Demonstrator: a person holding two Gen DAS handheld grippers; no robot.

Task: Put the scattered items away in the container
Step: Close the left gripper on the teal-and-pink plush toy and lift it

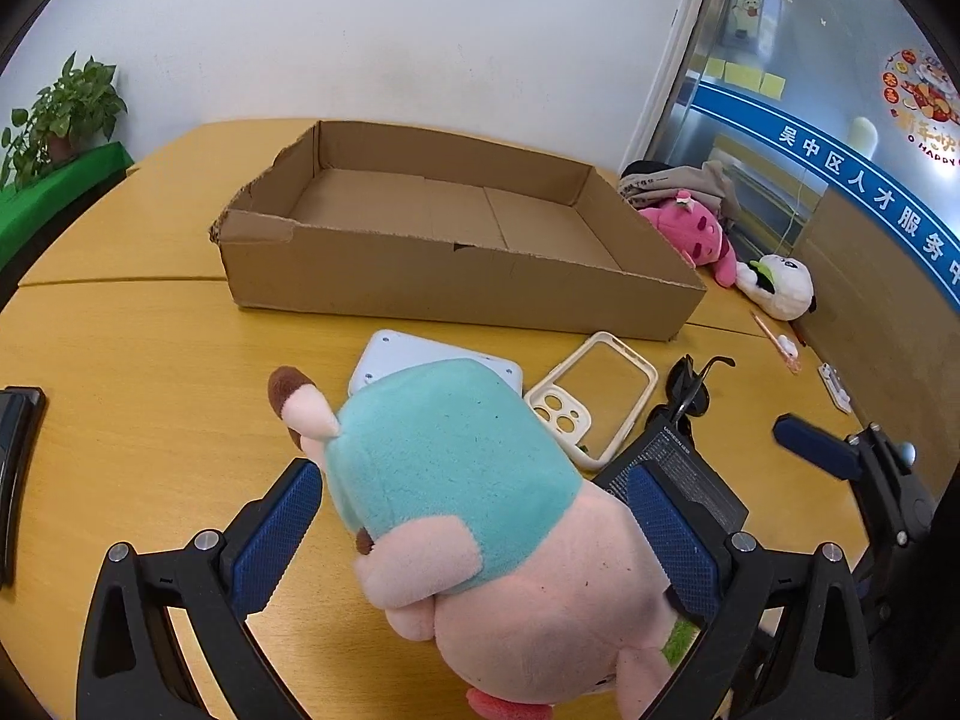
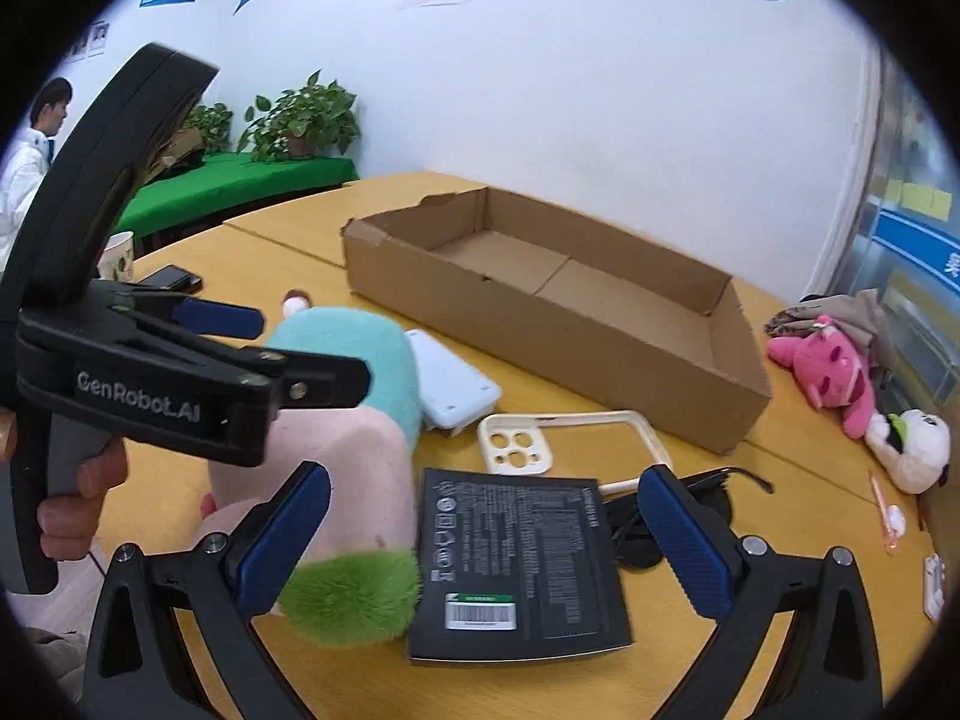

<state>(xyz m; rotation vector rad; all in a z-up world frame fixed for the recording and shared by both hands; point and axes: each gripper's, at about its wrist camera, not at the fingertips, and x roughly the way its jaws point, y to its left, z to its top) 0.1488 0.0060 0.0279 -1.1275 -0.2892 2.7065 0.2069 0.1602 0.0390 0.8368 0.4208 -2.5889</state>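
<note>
While the left hand-held gripper brackets the plush on the surface without visibly squeezing it, the soft body could slip short of the box; the right hand-held gripper gapes empty above the black pack.

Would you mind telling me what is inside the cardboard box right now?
The cardboard box shows only its bare brown floor and flap seams; no item lies in it. The strip of floor just behind the near wall is hidden in both views.
</note>
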